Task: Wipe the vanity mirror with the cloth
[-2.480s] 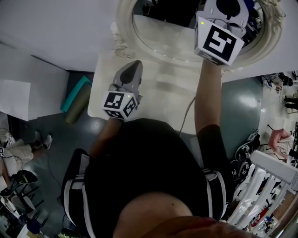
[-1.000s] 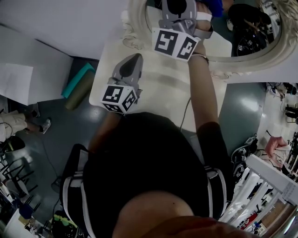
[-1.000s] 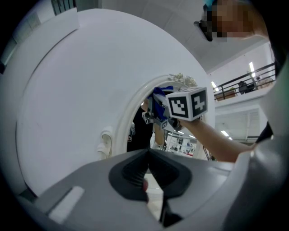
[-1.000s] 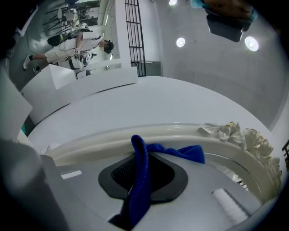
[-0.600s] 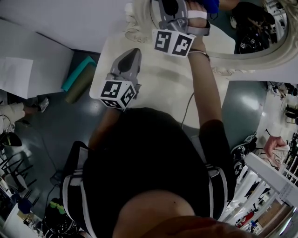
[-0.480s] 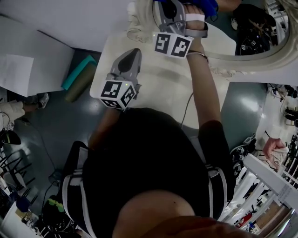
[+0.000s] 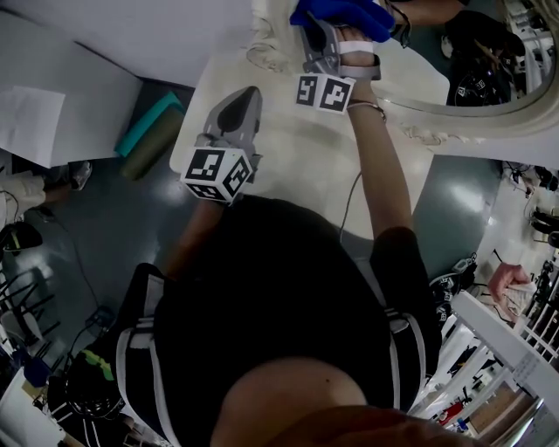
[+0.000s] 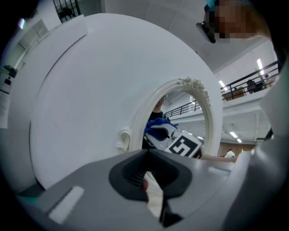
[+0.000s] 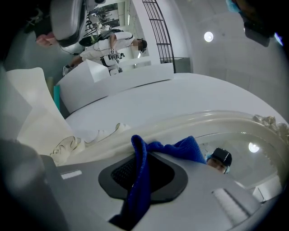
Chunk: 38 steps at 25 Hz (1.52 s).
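1. Two smooth grey plastic grippers are in use, each carrying a cube of black-and-white square markers. The right gripper [image 7: 316,33] is clenched on a deep blue cloth [image 9: 137,189]. The soft, nubby fabric is pinched in a fold between the jaws and bunches out over their tips.
2. That cloth is held up at the lower left of the oval vanity mirror [image 7: 454,65], right by the inner edge of its cream frame [image 9: 180,124]. The frame is glossy and moulded with curling scrollwork. Whether the fabric actually presses on the glass cannot be told.
3. Tapering to a point, the left gripper [image 7: 248,96] has its jaws together with nothing between them. It hovers over the table in front of the mirror's left side, apart from the right gripper.
4. One thin pale cable [image 7: 348,205] trails across the tabletop beside the person's right forearm. The person's dark-clothed torso fills the bottom of the head view.
5. Matt and white, the table [image 7: 297,166] stands against a plain white wall [image 7: 131,26], with the mirror standing at its back edge.
6. On the dark grey-green floor [image 7: 105,227] to the left lies a teal rolled mat [image 7: 148,131], near a white panel [image 7: 52,96]. Cluttered gear and white racking [image 7: 507,349] crowd the right.
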Available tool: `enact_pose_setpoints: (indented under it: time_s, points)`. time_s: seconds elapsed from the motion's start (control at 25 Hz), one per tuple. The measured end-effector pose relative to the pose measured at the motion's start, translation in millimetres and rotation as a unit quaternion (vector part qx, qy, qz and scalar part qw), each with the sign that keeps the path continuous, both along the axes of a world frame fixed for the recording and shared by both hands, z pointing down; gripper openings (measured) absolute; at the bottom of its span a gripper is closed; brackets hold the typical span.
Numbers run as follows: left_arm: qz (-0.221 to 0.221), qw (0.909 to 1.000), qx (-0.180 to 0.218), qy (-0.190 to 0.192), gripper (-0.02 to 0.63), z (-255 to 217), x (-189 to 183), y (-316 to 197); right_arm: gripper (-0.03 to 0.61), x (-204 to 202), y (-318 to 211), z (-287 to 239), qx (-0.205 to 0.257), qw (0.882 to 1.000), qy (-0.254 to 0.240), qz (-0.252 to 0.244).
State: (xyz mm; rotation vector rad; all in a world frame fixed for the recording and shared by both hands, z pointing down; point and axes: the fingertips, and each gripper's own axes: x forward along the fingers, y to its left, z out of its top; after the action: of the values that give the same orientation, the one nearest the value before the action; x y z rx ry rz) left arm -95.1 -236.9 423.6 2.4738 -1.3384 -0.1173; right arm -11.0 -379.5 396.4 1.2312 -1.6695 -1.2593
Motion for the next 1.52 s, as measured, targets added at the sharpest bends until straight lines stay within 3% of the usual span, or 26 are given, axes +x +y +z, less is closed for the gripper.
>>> enact_pose_setpoints:
  time_s: [0.44,0.64,0.92,1.0,1.12,1.28,1.44,1.52]
  points:
    - [-0.017,0.9999,-0.003,0.0,0.011,-2.4,-16.7,8.4,0.042,15.2,7.6,97.4,-0.078,0.997,-0.006,0.006]
    - [-0.023,0.9997,-0.008,-0.001,0.011,0.3,-21.6,11.7,0.036,31.1,15.8,134.1,-0.128,0.991,-0.04,0.011]
    - [-0.019,0.9997,-0.011,-0.003,0.011,5.6,-14.5,10.3,0.035,51.4,25.4,168.0,-0.2,0.974,-0.107,0.011]
    - [-0.018,0.9997,-0.013,-0.003,0.011,5.9,-11.7,9.9,0.035,54.9,27.1,172.5,-0.22,0.966,-0.136,0.01]
    - [-0.016,0.9998,-0.013,-0.003,0.011,5.8,-7.2,9.6,0.034,63.4,30.8,180.9,-0.261,0.944,-0.203,0.001]
    - [-0.015,0.9998,-0.015,-0.004,0.011,5.8,-4.2,10.3,0.032,74.6,38.2,191.6,-0.304,0.921,-0.244,-0.014]
    - [-0.01,0.9998,-0.017,-0.002,0.011,5.7,2.0,12.4,0.032,81.1,43.2,196.7,-0.341,0.883,-0.323,-0.031]
    - [-0.005,0.9999,-0.016,-0.003,0.011,5.2,5.0,13.9,0.032,82.1,43.4,196.5,-0.34,0.877,-0.338,-0.038]
